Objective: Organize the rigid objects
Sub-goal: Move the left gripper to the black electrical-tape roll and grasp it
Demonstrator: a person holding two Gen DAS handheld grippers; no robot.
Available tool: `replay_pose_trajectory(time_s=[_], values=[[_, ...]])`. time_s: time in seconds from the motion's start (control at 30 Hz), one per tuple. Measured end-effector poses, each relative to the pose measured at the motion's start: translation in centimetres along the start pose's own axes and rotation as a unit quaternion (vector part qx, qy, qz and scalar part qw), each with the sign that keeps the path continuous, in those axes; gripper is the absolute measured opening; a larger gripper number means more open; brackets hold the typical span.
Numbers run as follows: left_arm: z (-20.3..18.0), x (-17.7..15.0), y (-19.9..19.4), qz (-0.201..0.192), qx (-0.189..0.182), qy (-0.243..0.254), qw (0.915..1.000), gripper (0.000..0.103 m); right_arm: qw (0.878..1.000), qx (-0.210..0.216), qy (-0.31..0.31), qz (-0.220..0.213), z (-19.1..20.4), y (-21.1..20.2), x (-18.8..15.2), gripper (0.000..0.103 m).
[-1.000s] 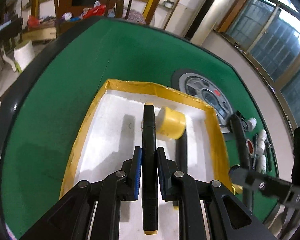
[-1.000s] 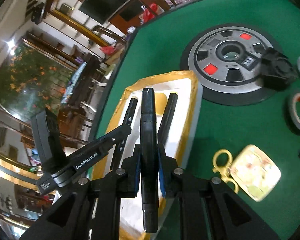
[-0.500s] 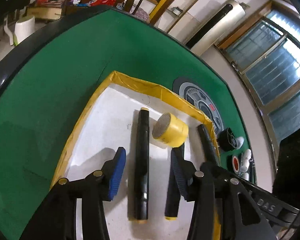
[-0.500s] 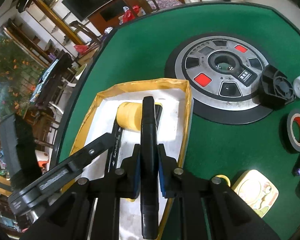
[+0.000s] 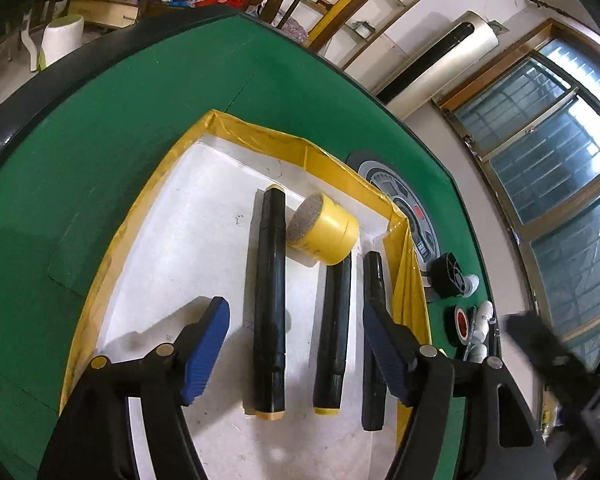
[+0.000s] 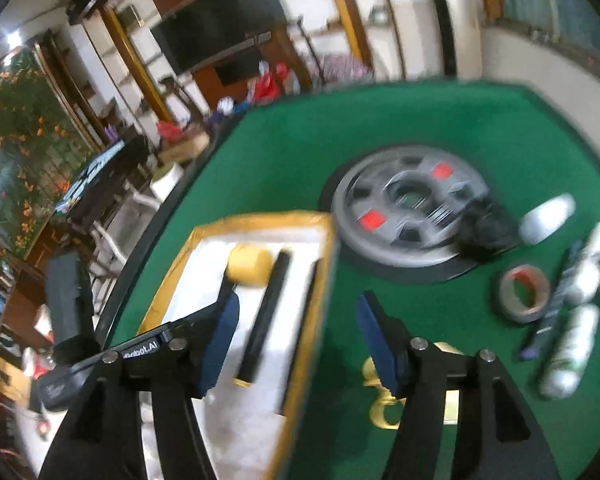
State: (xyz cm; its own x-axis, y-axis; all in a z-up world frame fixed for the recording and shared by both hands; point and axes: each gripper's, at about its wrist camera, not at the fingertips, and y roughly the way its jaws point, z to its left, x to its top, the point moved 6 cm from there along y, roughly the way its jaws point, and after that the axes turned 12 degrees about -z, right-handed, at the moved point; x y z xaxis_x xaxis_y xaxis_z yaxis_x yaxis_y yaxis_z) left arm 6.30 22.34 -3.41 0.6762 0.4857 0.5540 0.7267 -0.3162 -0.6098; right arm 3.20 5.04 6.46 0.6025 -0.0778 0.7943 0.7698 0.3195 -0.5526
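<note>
Left view shows three black markers (image 5: 269,304) lying side by side in the yellow-rimmed tray (image 5: 256,138), a yellow tape roll (image 5: 324,232) touching the far ends of two. Right view — blurred — shows what the left mostly hides: grey tape ring (image 6: 525,293), white bottles (image 6: 568,352), gold scissors (image 6: 380,400) on the green table (image 6: 440,128). Left gripper (image 5: 296,354) is spread wide, empty, straddling the left two markers. Right gripper (image 6: 298,340) is likewise spread, empty, over the tray's right rim.
</note>
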Motion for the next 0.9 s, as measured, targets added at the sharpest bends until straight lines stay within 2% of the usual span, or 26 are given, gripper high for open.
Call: replay_pose_trajectory(time_s=[0.03, 0.1, 0.13, 0.2, 0.27, 0.37, 0.43, 0.53, 0.67, 0.77, 0.9], values=[[-0.3, 0.1, -0.2, 0.0, 0.0, 0.004, 1.0, 0.073, 0.999, -0.015, -0.015, -0.028, -0.8, -1.7, 0.7, 0.063], [-1.3, 0.5, -1.2, -0.013, -0.009, 0.014, 0.9998, 0.073, 0.995, -0.048, -0.042, -0.08, -2.1, -4.7, 1.8, 0.078], [-2.1, 0.8, -2.0, -0.025, -0.01, 0.023, 0.9994, 0.073, 0.989, -0.073, -0.059, -0.114, -3.0, -6.5, 2.3, 0.083], [-3.5, 1.2, -3.7, -0.046, -0.019, 0.041, 0.9979, 0.073, 0.974, -0.116, -0.085, -0.176, -4.9, -9.9, 2.9, 0.103], [-6.4, 1.2, -5.6, -0.063, -0.035, 0.073, 0.9947, 0.079, 0.968, -0.126, -0.083, -0.202, -7.8, -11.9, 3.2, 0.103], [-10.2, 0.4, -6.9, -0.073, -0.049, 0.115, 0.9894, 0.098, 0.981, -0.117, -0.033, -0.154, -13.0, -11.5, 3.1, 0.103], [-12.1, -0.7, -6.8, -0.066, -0.053, 0.133, 0.9875, 0.099, 0.981, -0.133, 0.009, -0.139, -16.8, -11.3, 2.7, 0.103], [-14.6, -3.5, -5.2, -0.022, -0.063, 0.158, 0.9852, 0.099, 0.973, -0.16, 0.081, -0.146, -22.6, -11.5, 1.6, 0.103], [-17.0, -6.4, -2.7, 0.008, -0.049, 0.183, 0.9819, 0.099, 0.96, -0.195, 0.135, -0.15, -29.0, -11.6, -0.1, 0.103], [-19.4, -8.3, -0.9, 0.03, -0.047, 0.198, 0.9785, 0.099, 0.954, -0.214, 0.146, -0.153, -32.0, -11.4, -0.8, 0.103], [-22.1, -10.0, 2.2, 0.053, -0.038, 0.225, 0.9721, 0.099, 0.95, -0.214, 0.171, -0.152, -34.3, -11.1, -2.3, 0.103]])
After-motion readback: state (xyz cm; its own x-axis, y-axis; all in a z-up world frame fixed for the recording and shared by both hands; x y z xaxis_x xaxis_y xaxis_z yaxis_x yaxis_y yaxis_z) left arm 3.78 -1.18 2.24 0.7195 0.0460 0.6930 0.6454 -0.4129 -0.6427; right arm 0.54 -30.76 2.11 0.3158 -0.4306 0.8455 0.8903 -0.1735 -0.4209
